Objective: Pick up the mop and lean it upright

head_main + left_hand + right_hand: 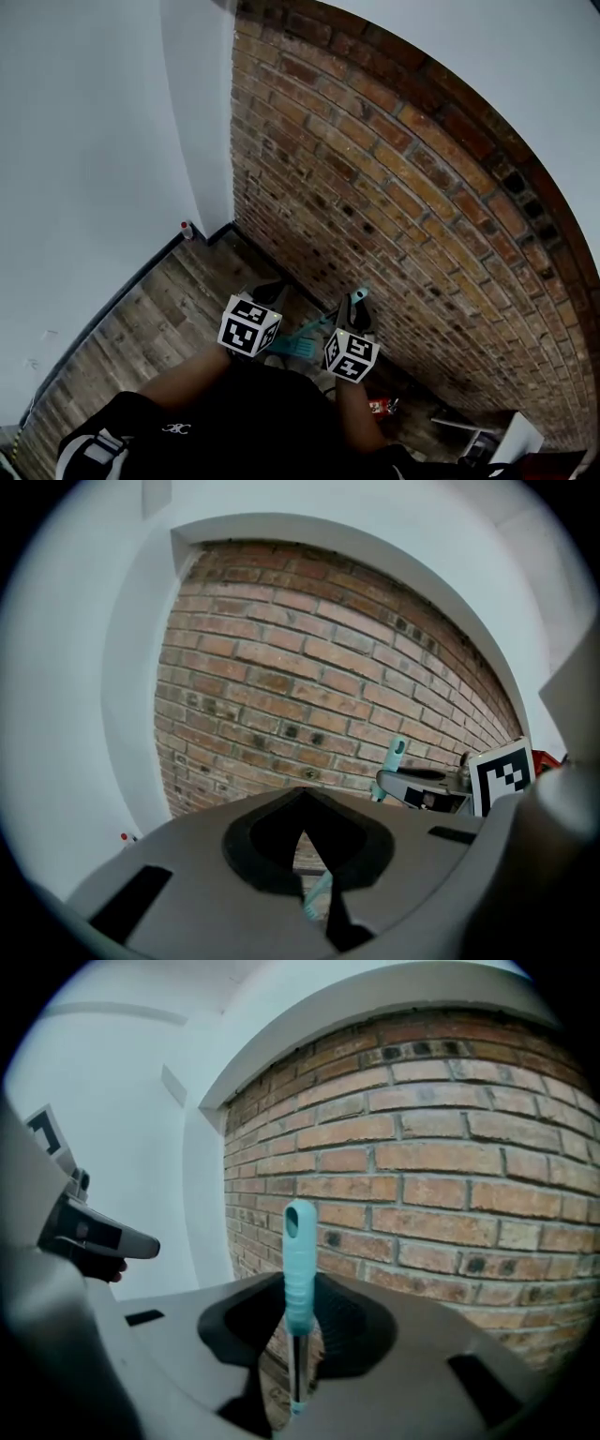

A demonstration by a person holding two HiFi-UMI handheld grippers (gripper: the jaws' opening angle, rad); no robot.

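Half done, seemingly: the right tongs (298, 1330) are clenching the mop (299, 1241) upright near the brick wall (450, 1194); the left tongs (304, 817) are staying out, closed and empty; leaning is remaining.

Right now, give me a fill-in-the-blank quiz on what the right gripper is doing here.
The right gripper is shut on the ___.
Its teal handle ends in a hanging ___.
The wall ahead is made of ___.
Missing words: mop; hole; brick.
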